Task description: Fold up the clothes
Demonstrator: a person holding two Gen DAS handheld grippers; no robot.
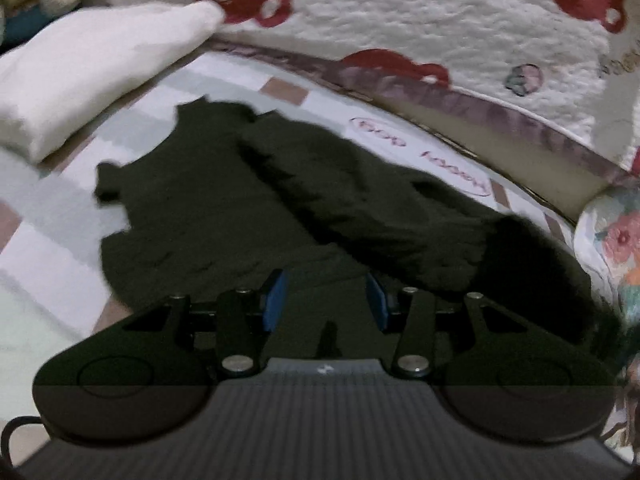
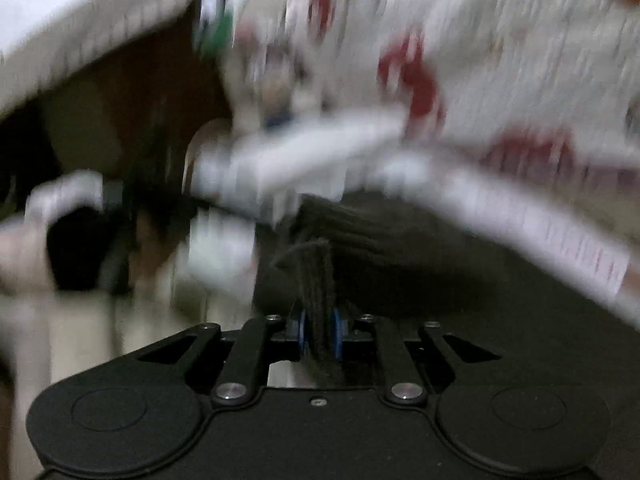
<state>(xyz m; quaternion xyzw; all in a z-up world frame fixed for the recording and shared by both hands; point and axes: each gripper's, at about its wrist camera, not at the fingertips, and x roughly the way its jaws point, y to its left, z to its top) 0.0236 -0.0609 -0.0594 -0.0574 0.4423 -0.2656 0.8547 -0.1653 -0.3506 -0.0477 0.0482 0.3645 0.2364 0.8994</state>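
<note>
A dark green garment [image 1: 224, 208] lies spread on the checked bed sheet [image 1: 52, 216], with one side folded over along its right half. My left gripper [image 1: 326, 300] is open just above the garment's near edge, its blue pads [image 1: 276, 300] apart with nothing between them. My right gripper [image 2: 320, 334] is shut on a bunched edge of the same dark garment [image 2: 316, 280] and holds it lifted. The right wrist view is heavily motion blurred.
A white pillow [image 1: 88, 76] lies at the far left of the bed. A white blanket with red print [image 1: 400, 20] runs along the back. A floral cushion [image 1: 616, 240] sits at the right. The blanket [image 2: 480, 60] also fills the right wrist view.
</note>
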